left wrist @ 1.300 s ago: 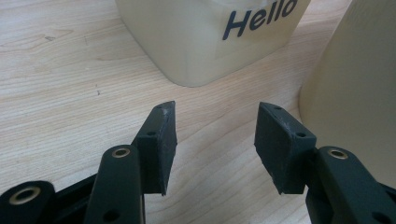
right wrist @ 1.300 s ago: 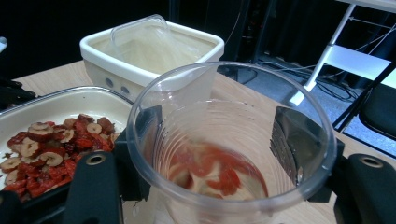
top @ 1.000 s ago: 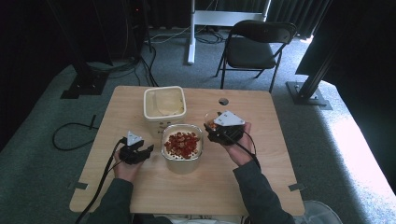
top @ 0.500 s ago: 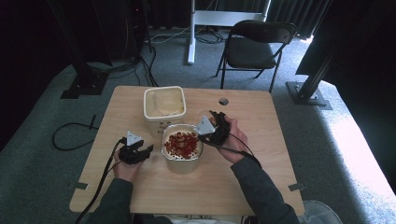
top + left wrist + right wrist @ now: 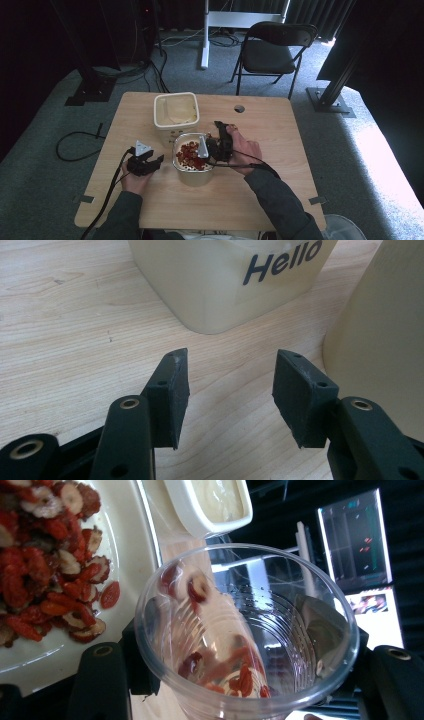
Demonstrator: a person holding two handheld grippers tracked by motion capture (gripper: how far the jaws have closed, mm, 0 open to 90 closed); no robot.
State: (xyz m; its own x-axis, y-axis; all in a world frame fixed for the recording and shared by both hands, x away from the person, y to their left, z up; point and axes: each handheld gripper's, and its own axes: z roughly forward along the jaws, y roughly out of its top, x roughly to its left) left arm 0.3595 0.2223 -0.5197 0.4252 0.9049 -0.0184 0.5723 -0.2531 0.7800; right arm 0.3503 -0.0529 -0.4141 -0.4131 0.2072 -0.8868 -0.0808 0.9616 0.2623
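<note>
Black folding chair (image 5: 274, 50), white desk frame (image 5: 235, 20), cables (image 5: 75, 145) on grey carpet (image 5: 40, 170).

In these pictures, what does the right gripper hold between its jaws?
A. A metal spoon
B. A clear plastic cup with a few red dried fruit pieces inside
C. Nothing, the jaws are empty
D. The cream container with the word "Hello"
B: in the right gripper view the clear plastic cup sits clamped between the two black jaws of the right gripper, tipped toward the bowl of red dried fruit, with some pieces left inside it.

"Hello" is printed on the cream container (image 5: 235, 280).
</note>
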